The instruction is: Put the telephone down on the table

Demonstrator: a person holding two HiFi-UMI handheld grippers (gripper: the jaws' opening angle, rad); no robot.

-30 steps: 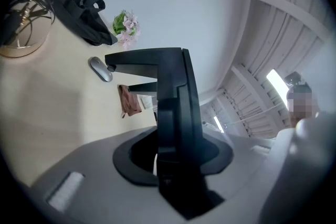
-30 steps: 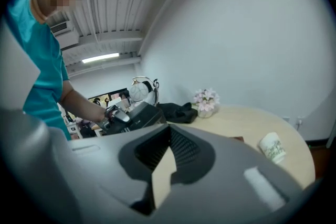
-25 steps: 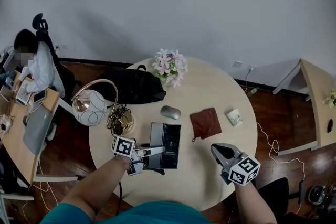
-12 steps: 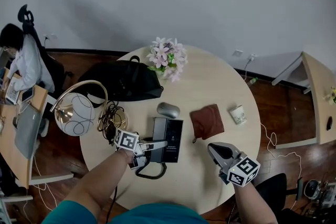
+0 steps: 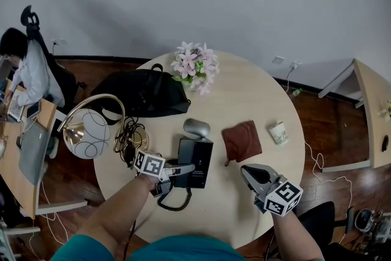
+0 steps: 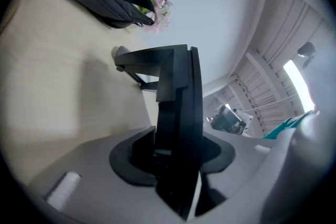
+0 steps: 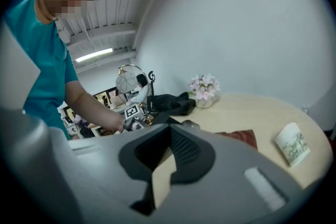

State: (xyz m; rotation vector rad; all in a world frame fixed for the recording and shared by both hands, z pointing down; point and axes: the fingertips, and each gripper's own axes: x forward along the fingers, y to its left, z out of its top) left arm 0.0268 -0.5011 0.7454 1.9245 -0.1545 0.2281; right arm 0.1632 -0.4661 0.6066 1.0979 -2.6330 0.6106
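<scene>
The left gripper (image 5: pixel 185 169) has its 2 jaws opening, with the telephone (image 5: pixel 197 156) between them. The right gripper (image 5: pixel 250 172) hovers with jaws a little apart, empty.

The round pale counter (image 5: pixel 256 101) carries a black bag (image 5: pixel 143 95) and pink flowers (image 5: pixel 195 67) at its far edge, a grey mouse (image 5: pixel 197 128), the telephone (image 5: pixel 197 162) and a brown cloth (image 5: pixel 241 140) around its middle, and a small cup (image 5: pixel 278 132) near its right edge.
</scene>
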